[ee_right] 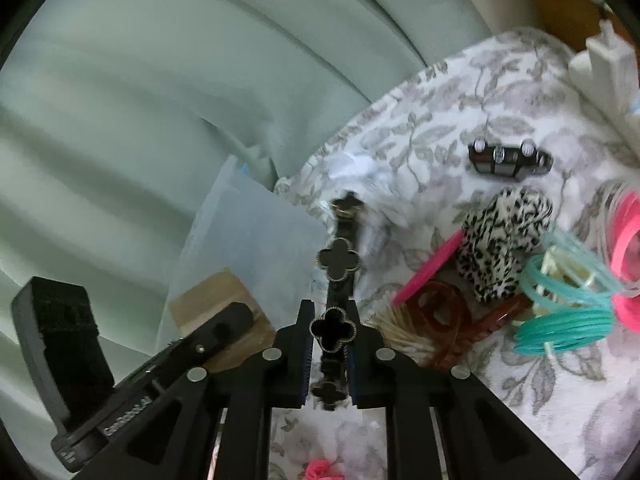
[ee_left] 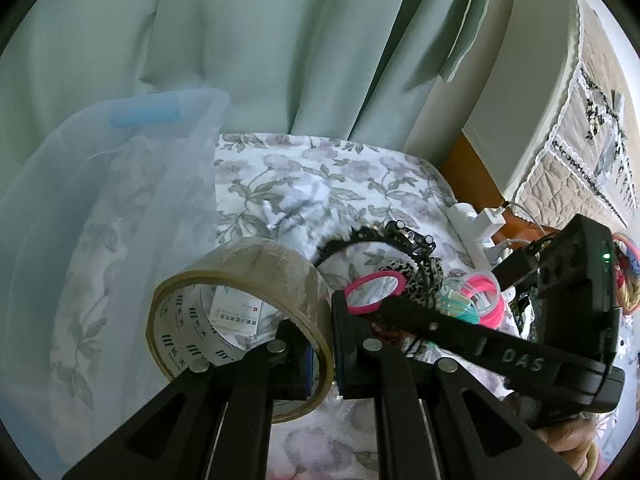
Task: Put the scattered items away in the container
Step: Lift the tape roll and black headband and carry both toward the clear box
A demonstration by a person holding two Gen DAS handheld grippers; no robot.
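Items are mid-transfer, two at once: the tape roll [ee_left: 240, 320] is clamped by its wall in the left gripper [ee_left: 320, 356], jaws nearly closed on it, roll held just beside the bin [ee_left: 100, 184], not yet over the opening; a black clover hairband [ee_right: 338, 280] is pinched between the pads of the right gripper [ee_right: 330, 356], jaws narrow, band sticking out fwd toward the bin corner. Bin interior, as far as seen thru the translucent wall, looks empty, so task is judged early: nothing deposited yet, two items in hand, most still out on the floral cloth [ee_left: 320, 172]. Left to be collected, approx.: black jewelled clip [ee_right: 510, 160], leopard scrunchie [ee_right: 504, 240], pink ring [ee_left: 374, 292], amber claw clip [ee_right: 440, 320], cotton swabs [ee_right: 400, 332], teal bands [ee_right: 568, 312], pink bands [ee_right: 628, 248], and a pink scrap [ee_right: 320, 472] at the near edge. Obstacles: the two grippers are crowded close together beside the bin, so drops prob. must be taken in turn; the bin wall must be cleared by the roll. Around: green curtain [ee_left: 280, 40] behind, white power strip [ee_left: 476, 232] w/ plugs at the cloth edge, quilted cover [ee_left: 580, 140] far right; none in the direct path.
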